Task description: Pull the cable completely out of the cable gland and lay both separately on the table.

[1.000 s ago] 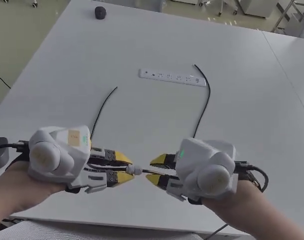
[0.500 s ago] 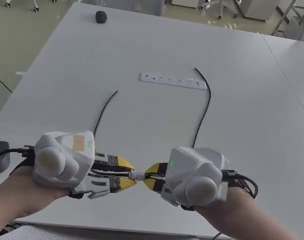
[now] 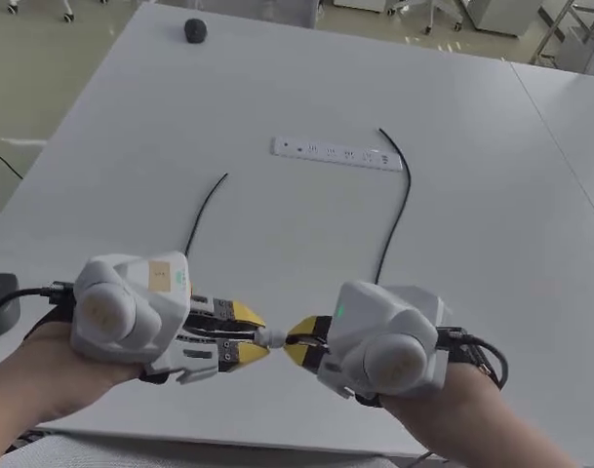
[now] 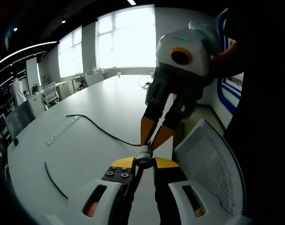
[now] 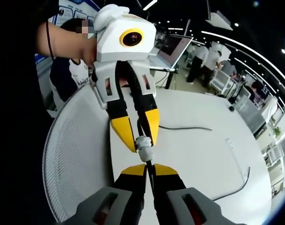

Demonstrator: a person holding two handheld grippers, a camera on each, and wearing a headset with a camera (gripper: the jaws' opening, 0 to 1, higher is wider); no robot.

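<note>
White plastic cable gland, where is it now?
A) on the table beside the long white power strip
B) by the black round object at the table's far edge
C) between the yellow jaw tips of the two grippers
C: the white plastic cable gland is pinched at the tips of the left gripper, and the thin black cable runs from it into the right gripper, well clear of the long white power strip.

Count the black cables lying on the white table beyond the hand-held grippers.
2. One thin black cable lies left of centre; a longer black cable curves past the long white power strip's right end toward the right hand-held gripper, which may hide its end.
</note>
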